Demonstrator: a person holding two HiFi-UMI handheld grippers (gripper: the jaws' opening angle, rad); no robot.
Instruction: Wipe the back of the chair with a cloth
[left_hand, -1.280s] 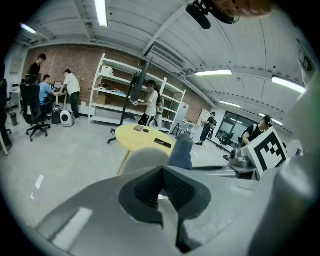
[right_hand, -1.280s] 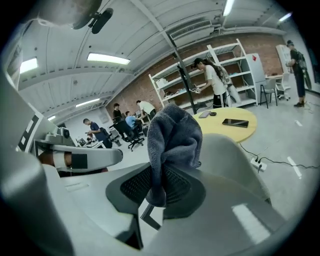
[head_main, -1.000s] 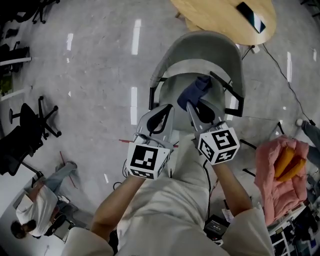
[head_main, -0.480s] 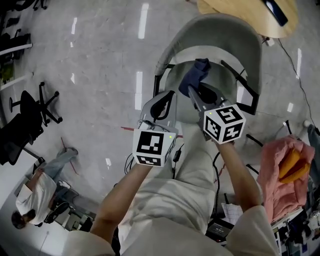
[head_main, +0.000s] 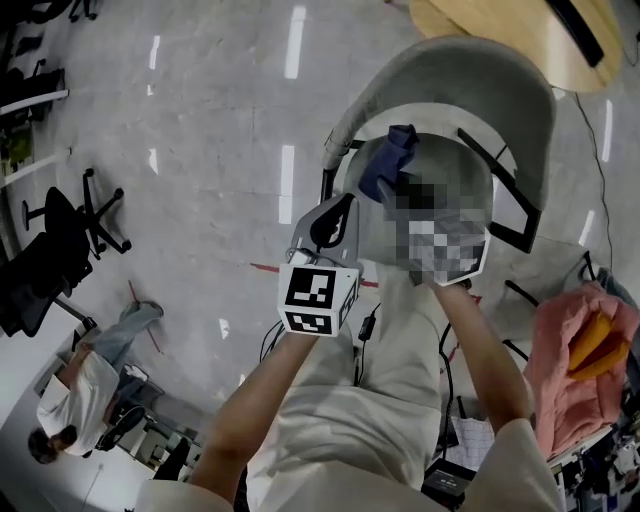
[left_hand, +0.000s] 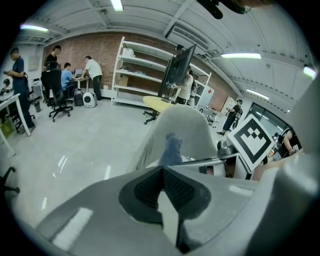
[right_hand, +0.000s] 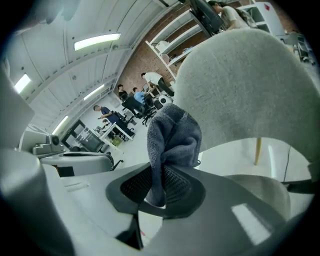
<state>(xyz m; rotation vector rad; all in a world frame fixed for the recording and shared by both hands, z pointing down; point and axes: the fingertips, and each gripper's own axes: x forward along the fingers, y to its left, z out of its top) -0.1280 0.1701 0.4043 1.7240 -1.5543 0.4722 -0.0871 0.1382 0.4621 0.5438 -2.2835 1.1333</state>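
Observation:
A grey shell chair (head_main: 455, 85) stands in front of me, its curved back (right_hand: 250, 85) filling the upper right of the right gripper view. My right gripper (right_hand: 160, 172) is shut on a dark blue cloth (right_hand: 172, 137), which stands up out of its jaws just short of the chair back. In the head view the cloth (head_main: 393, 160) hangs over the seat, inside the shell. My left gripper (head_main: 330, 215) hovers beside the chair's left edge. Its jaws (left_hand: 162, 170) are shut with nothing between them, and beyond them are the chair back (left_hand: 182, 125) and the cloth (left_hand: 171, 150).
A round wooden table (head_main: 520, 30) stands beyond the chair. A pink bundle with something orange (head_main: 580, 350) lies at the right. A black office chair (head_main: 60, 240) and a seated person (head_main: 70, 400) are at the left. Cables trail on the floor by my legs.
Both grippers have moved forward toward the chair, and the chair now sits higher and further right in the head view. The cloth stays gripped in the right gripper.

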